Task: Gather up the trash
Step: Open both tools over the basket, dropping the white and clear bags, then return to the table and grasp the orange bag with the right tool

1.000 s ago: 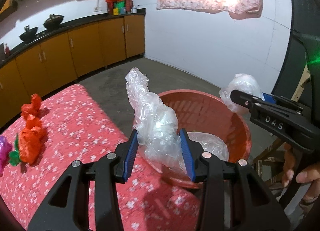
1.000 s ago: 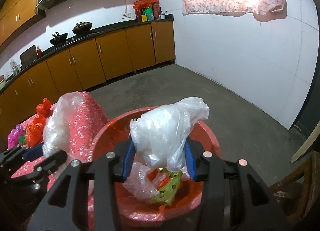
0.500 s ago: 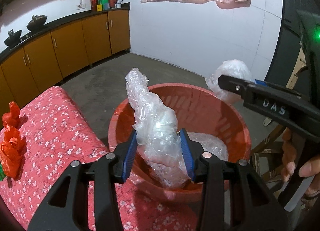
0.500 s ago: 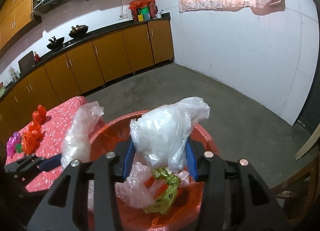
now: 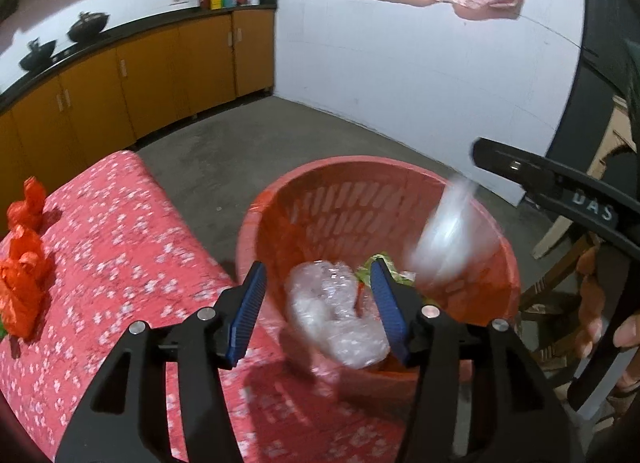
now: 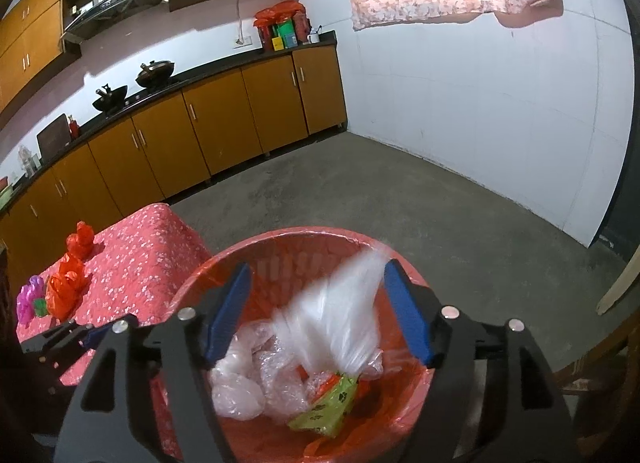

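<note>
Kitchen floor point(image 6: 360, 191); tongs point(image 6: 316, 315) spread above basket point(image 6: 304, 235)

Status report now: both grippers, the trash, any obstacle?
Left gripper open, right gripper open. Clear plastic bag and crumpled bubble wrap dropping into red plastic basket. Orange bags remain on table. No obstacle.

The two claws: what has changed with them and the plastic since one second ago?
Both claws opened and let go. The left claw dropped its bubble wrap into the red basket; the right claw released its clear bag, blurred as it falls in. The orange bags on the table stayed.
</note>
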Available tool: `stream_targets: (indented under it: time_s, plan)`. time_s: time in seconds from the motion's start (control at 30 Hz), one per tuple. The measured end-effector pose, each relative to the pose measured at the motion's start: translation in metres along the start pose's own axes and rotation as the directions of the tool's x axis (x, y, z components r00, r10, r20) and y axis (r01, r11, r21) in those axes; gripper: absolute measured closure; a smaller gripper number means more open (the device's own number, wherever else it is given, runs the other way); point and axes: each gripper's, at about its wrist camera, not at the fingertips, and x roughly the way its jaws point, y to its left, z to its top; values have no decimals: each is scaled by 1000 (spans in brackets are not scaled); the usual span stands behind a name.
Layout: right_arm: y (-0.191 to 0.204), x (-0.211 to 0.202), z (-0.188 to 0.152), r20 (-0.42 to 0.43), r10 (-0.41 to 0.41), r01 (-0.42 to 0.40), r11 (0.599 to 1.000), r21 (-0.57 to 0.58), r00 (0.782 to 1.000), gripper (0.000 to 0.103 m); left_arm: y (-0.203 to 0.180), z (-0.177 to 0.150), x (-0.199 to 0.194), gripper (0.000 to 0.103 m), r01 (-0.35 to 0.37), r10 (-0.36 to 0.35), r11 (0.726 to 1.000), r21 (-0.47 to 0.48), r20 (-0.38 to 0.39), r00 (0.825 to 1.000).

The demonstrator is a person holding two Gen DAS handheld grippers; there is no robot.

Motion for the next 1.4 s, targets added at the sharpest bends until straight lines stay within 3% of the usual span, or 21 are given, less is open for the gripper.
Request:
stream_targets:
  time_s: [0.3, 0.5, 0.6, 0.73, 0.87, 0.97, 1.13, 1.23, 1.4]
  plan:
    - [22, -6, -2, 10, 11, -11, 999, -51, 1000, 26, 51, -15, -35, 45, -100, 104, 989, -105, 36, 994]
    - [81, -6, -8, -1, 111, -110, 983, -150, 994, 23, 102, -41, -76, 42, -220, 233, 958, -182, 55, 971]
    - [118, -5, -14, -22, 165, -166, 965, -203, 986, 23, 132, -58, -98, 38, -308, 327, 926, -218, 54, 943]
    - [170, -2, -25, -50, 231, -236, 940, -244, 972, 23, 176, -84, -127, 36, -425, 450, 865, -269, 37, 892]
    - [227, 5, -35, -82, 284, -295, 915, -275, 955, 25, 223, -108, -152, 32, -522, 555, 785, -335, 5, 832]
    - [271, 16, -44, -114, 308, -329, 896, -298, 944, 31, 253, -121, -166, 31, -558, 601, 734, -387, -12, 799]
    - [328, 43, -49, -166, 338, -374, 879, -296, 926, 34, 289, -133, -180, 30, -591, 652, 673, -445, -21, 758]
    - [353, 59, -48, -188, 346, -388, 876, -285, 919, 34, 304, -136, -185, 30, -604, 673, 652, -459, -17, 739]
    - [385, 85, -46, -206, 335, -382, 884, -269, 919, 34, 321, -139, -188, 27, -613, 689, 629, -479, -23, 725]
